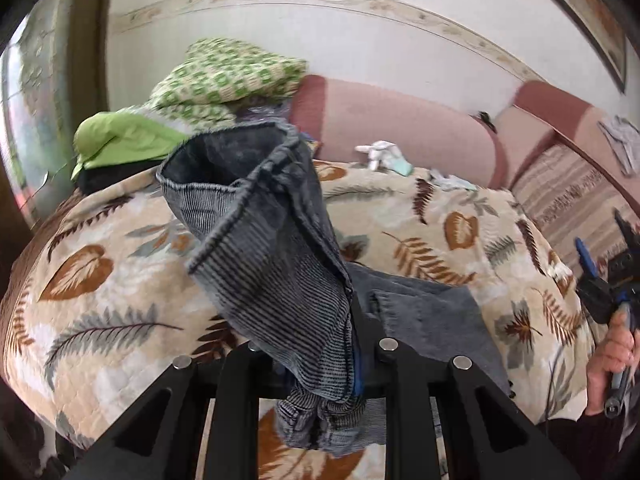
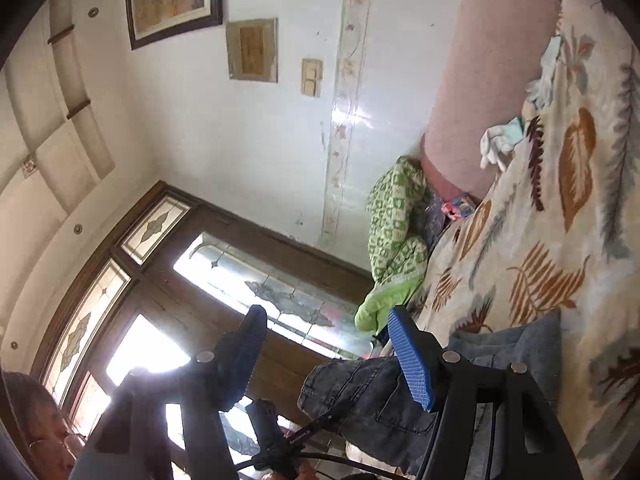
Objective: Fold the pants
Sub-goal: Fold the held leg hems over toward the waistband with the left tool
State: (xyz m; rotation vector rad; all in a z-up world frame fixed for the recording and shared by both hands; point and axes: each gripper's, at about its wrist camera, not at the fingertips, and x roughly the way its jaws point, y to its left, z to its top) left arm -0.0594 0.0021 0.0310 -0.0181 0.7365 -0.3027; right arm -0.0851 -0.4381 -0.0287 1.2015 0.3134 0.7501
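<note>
Grey corduroy pants (image 1: 276, 256) hang bunched from my left gripper (image 1: 320, 364), which is shut on them and lifts a leg end above the leaf-patterned bedspread (image 1: 432, 232). The rest of the pants (image 1: 432, 312) lies flat on the spread. My right gripper (image 2: 324, 344) is open and empty, rolled sideways, with blue fingertips (image 2: 412, 360) wide apart. The pants show beside it in the right wrist view (image 2: 368, 400). The right gripper also shows in the left wrist view (image 1: 608, 276), held in a hand at the right edge.
A green-patterned blanket (image 1: 228, 72) and a lime cloth (image 1: 124, 140) pile up at the back left. A pink sofa back (image 1: 400, 128) runs behind the spread. A small white toy (image 1: 380, 152) lies near it. A window (image 2: 160, 320) is to the left.
</note>
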